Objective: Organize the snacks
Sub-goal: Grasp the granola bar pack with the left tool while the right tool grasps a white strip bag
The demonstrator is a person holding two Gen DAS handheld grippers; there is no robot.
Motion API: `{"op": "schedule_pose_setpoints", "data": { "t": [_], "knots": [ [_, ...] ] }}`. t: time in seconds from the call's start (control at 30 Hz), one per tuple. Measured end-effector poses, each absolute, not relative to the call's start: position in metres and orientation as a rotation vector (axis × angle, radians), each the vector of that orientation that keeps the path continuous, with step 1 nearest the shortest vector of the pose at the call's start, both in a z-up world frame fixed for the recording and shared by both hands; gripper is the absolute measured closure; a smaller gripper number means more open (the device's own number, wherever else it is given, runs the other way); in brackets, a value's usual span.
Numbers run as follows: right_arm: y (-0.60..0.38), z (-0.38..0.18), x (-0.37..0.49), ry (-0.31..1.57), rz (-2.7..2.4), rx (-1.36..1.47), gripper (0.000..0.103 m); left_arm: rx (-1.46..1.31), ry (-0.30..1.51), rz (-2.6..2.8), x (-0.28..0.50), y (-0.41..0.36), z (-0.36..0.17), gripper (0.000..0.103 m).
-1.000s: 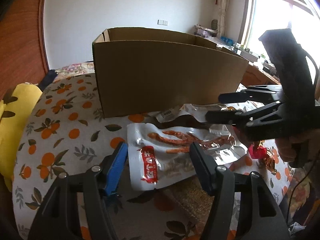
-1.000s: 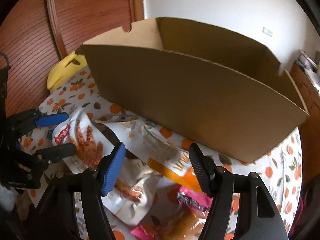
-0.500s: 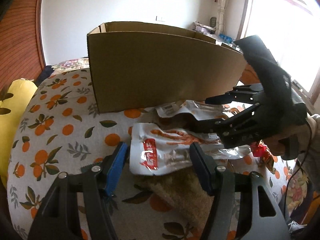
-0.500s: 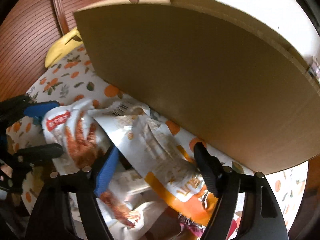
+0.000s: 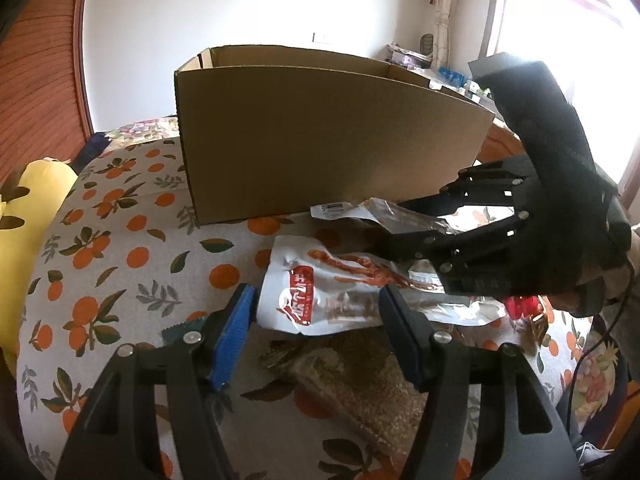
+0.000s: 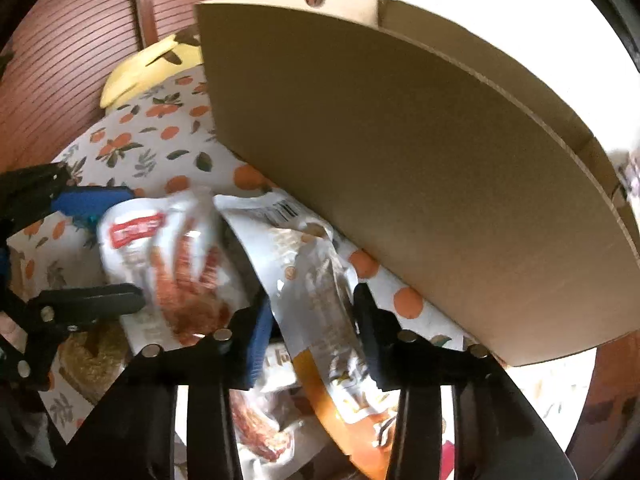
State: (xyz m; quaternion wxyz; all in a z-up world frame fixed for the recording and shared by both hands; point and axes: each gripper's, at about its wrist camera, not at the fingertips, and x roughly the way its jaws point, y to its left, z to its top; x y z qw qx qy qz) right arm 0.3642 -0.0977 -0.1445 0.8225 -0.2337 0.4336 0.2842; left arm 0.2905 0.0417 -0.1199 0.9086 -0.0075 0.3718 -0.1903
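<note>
Right gripper [image 6: 314, 312] points down at the snack pile in front of the cardboard box [image 5: 328, 140]; its jaws have just been closing and now pinch the white-and-orange snack bag [image 6: 320, 288], blue pad on one side, black pad on the other, bag crumpled between them; in the left wrist view the same gripper [image 5: 384, 224] comes in from the right, fingertips buried in that bag's silvery edge [image 5: 384, 216]; a hand [image 5: 576, 300] holds its handle, mostly hidden behind the tool.

Left gripper [image 5: 316, 312] jaws spread, pinching nothing; the white pouch with the red label [image 5: 320, 296] lies flat on the cloth between and just beyond the fingertips, pads apart from it or barely at its edges, contact hard to tell; in the right wrist view the pouch [image 6: 168, 256] is blurred, beside the held bag.

A brown grainy packet [image 5: 360, 380] lies under the pouch, nearer the left wrist camera; red wrapper [image 5: 520, 306] at right, partly hidden.

Box stands upright on the orange-print tablecloth [image 5: 100, 248], open top, just behind the pile; the bags are all outside it; yellow cushion [image 5: 28, 208] at the table's left edge.
</note>
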Motion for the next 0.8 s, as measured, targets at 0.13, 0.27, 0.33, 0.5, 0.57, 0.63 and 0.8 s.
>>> {"op": "schedule_pose_setpoints", "data": {
  "t": [0.13,0.27,0.33,0.5,0.57,0.63,0.8],
  "knots": [
    [-0.099,-0.144,0.359,0.883,0.58,-0.524,0.068,-0.029,0.763,-0.391,0.282,0.045,-0.116,0.038],
    [-0.101,-0.14,0.351,0.839,0.568,-0.546,0.069,-0.037,0.761,-0.388,0.267,0.049,-0.112,0.038],
    [-0.1,-0.138,0.348,0.815,0.563,-0.546,0.069,-0.041,0.762,-0.378,0.26,0.051,-0.111,0.038],
    [-0.103,-0.122,0.336,0.737,0.545,-0.526,0.069,-0.098,0.803,-0.366,0.249,0.057,-0.116,0.038],
    [-0.104,-0.115,0.331,0.704,0.536,-0.523,0.069,-0.111,0.816,-0.358,0.249,0.056,-0.118,0.038],
    [-0.103,-0.109,0.327,0.678,0.532,-0.518,0.069,-0.135,0.838,-0.357,0.251,0.052,-0.122,0.038],
    [-0.107,-0.093,0.315,0.625,0.523,-0.505,0.069,-0.144,0.89,-0.325,0.258,0.033,-0.129,0.036]
  ]
}}
